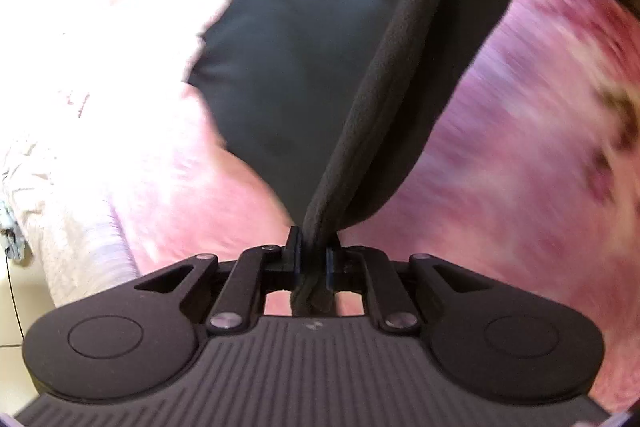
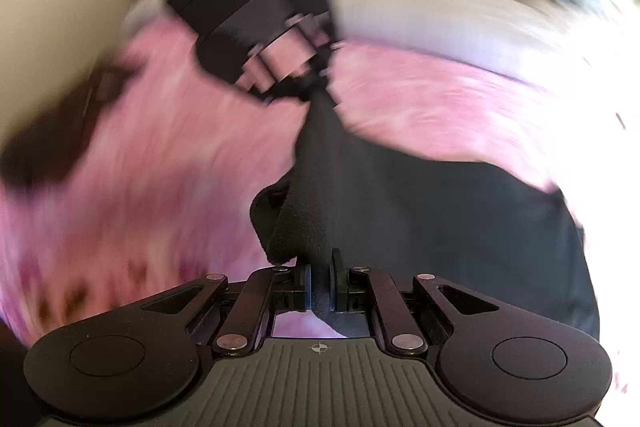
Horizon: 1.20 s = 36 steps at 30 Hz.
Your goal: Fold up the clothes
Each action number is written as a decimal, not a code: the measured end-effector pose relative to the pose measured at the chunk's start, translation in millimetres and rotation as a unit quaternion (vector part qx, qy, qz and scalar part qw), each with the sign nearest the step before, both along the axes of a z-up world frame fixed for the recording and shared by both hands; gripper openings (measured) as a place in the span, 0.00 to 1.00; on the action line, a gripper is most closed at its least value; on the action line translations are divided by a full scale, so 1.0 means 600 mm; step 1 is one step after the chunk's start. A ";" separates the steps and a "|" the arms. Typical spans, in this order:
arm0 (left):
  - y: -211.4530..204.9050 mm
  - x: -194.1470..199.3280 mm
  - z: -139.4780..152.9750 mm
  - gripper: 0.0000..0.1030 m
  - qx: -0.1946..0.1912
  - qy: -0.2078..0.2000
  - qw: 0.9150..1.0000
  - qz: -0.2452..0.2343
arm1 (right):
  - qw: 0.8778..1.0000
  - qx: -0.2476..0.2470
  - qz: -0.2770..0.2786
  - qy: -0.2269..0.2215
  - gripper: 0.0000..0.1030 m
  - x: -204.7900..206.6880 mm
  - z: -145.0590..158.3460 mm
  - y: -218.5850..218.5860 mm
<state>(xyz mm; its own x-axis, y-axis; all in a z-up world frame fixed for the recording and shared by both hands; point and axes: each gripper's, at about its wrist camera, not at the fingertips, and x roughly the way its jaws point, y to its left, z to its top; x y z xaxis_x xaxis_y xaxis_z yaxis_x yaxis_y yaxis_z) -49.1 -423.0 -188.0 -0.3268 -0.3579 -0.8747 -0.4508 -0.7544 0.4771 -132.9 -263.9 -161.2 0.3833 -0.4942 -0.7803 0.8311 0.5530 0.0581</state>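
We find no legible text, brand, label or no. in either view. Only mark: small crosshair symbol, circle w/ cross, on ribbed grey plate of the right gripper (image 2: 319, 285) body; a similar mark on the left gripper (image 1: 313, 259) plate is too faint to read.
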 end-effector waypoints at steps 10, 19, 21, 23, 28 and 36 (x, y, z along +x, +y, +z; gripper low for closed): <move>-0.135 -0.398 -0.006 0.09 0.055 -0.012 0.998 -0.016 | 0.965 0.039 -0.216 -0.144 0.06 -0.339 -0.017 -0.142; -0.175 -0.596 -0.161 0.09 0.125 -0.083 0.988 -0.021 | 0.911 0.129 -0.329 -0.212 0.06 -0.514 -0.182 -0.190; -0.177 -0.597 -0.166 0.10 0.131 -0.078 0.988 -0.022 | 0.900 0.137 -0.349 -0.223 0.06 -0.534 -0.201 -0.188; -0.181 -0.593 -0.171 0.13 0.142 -0.070 0.987 -0.013 | 0.886 0.143 -0.370 -0.239 0.06 -0.557 -0.214 -0.185; -0.236 -0.583 -0.161 0.34 0.198 -0.007 0.977 0.082 | 0.859 0.164 -0.411 -0.257 0.07 -0.598 -0.246 -0.175; -0.373 -0.458 -0.103 0.41 0.301 0.124 0.889 0.322 | 0.817 0.139 -0.487 -0.275 0.58 -0.608 -0.219 -0.130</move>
<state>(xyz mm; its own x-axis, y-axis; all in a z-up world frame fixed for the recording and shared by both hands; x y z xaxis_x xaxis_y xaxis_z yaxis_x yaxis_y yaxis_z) -324.2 -646.9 -250.0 -0.4326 -0.0324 -0.9010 0.2292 -0.9705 -0.0752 -497.6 -342.1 -292.3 0.2440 -0.6063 -0.7569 0.6748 -0.4544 0.5815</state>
